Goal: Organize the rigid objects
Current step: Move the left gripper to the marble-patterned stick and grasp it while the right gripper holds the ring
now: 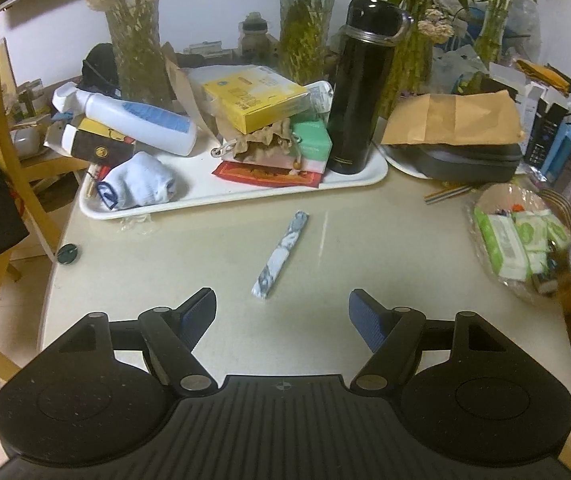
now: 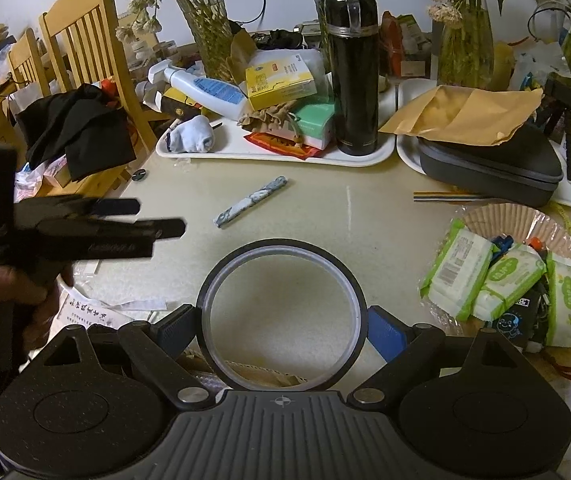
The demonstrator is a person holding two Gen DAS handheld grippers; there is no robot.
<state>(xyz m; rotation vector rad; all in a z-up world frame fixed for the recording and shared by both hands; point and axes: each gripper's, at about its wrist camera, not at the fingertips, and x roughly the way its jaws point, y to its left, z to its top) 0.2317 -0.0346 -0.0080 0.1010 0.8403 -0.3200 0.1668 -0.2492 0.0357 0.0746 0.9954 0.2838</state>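
Note:
A marbled blue-white stick (image 1: pixel 281 255) lies on the beige table, just ahead of my open, empty left gripper (image 1: pixel 282 316); it also shows in the right wrist view (image 2: pixel 251 201). My right gripper (image 2: pixel 281 326) is shut on a black tape ring (image 2: pixel 281 256), held above the table. The left gripper (image 2: pixel 157 220) shows in the right wrist view at the left, blurred. A white tray (image 1: pixel 365 180) at the back holds a black flask (image 1: pixel 365 88), a yellow box (image 1: pixel 253 96), a white bottle (image 1: pixel 137 120) and a rolled sock (image 1: pixel 141 182).
A second tray carries a dark case (image 2: pixel 489 168) under a brown envelope (image 2: pixel 465 114). A basket of wipe packs (image 2: pixel 505 280) sits at the right. A wooden chair (image 2: pixel 81 40) with black cloth stands left. Vases with plants (image 2: pixel 205 20) line the back. A small round cap (image 1: pixel 68 254) lies near the table edge.

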